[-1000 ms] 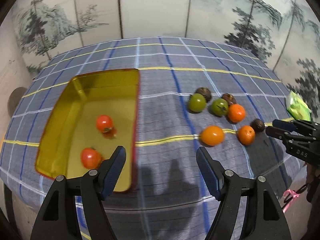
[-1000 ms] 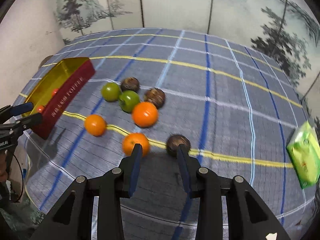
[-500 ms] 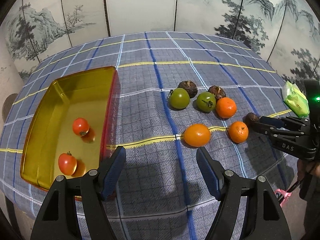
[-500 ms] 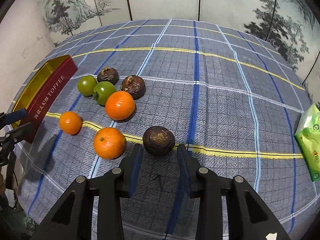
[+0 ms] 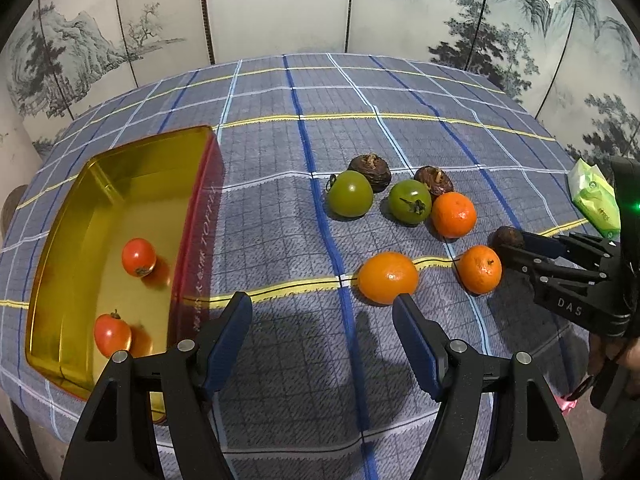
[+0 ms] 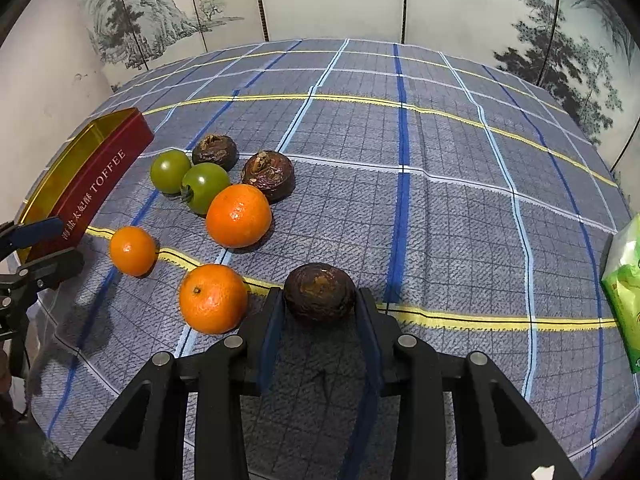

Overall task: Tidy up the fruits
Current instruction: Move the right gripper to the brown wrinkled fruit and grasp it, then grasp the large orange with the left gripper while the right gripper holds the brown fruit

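Observation:
A gold tin tray (image 5: 120, 184) with red outer walls holds two red tomatoes (image 5: 138, 257) at the left. On the checked cloth lie three oranges (image 5: 387, 277), two green tomatoes (image 5: 349, 199) and three dark brown fruits. My left gripper (image 5: 322, 320) is open and empty, just in front of the nearest orange. My right gripper (image 6: 319, 310) is open with its fingertips on either side of one dark brown fruit (image 6: 319, 292), which rests on the cloth; I cannot tell if the pads touch it. The tray also shows in the right wrist view (image 6: 96, 184).
A green packet (image 6: 624, 292) lies at the right edge of the table. A painted folding screen (image 5: 320, 12) stands behind the table. The table's front edge is close under both grippers.
My left gripper moved right, away from the tray and toward the oranges. My right gripper moved forward, so the dark brown fruit now sits between its fingertips.

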